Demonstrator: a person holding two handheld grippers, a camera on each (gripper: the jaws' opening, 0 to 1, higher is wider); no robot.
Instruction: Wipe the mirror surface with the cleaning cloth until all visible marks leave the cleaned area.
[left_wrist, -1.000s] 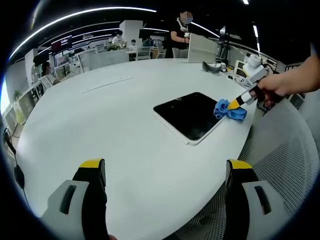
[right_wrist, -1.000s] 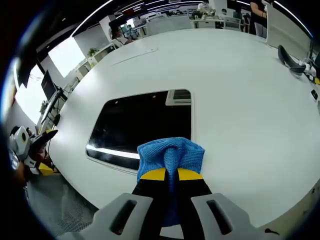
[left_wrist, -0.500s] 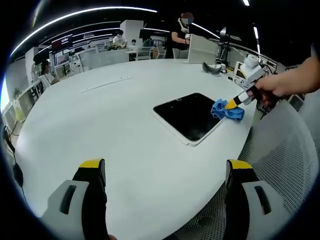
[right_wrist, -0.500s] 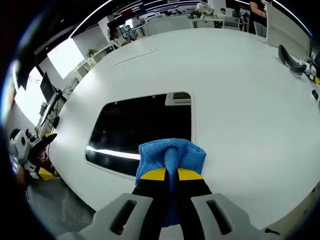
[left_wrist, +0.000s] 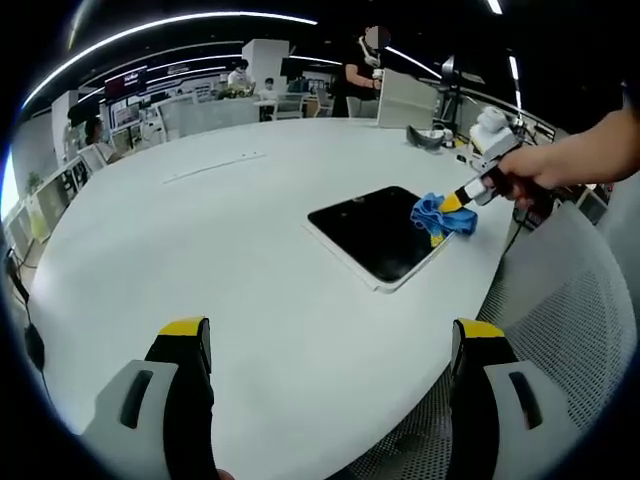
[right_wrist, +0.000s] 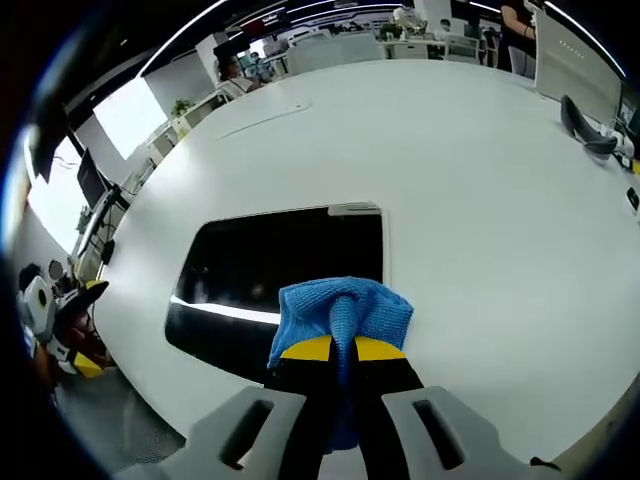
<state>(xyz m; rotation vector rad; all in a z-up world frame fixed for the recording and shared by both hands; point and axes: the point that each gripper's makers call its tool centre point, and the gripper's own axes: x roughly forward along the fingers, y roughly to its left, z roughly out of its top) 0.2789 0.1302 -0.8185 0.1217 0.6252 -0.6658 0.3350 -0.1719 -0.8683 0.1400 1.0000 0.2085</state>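
Mirror (right_wrist: 285, 265) on white table (right_wrist: 480, 190); right gripper (right_wrist: 344, 348) clamps blue cloth (right_wrist: 340, 310), left gripper (left_wrist: 330, 340) spread

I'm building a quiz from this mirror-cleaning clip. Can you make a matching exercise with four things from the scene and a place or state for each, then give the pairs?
Things:
1. cleaning cloth
2. mirror
3. left claw
4. right claw

Places or states:
A. open over the bare white table
B. shut on blue fabric
C. lying flat, dark and reflective
D. pinched between yellow-tipped jaws, at the mirror's edge

Pairs: 1-D, 2-C, 3-A, 4-B
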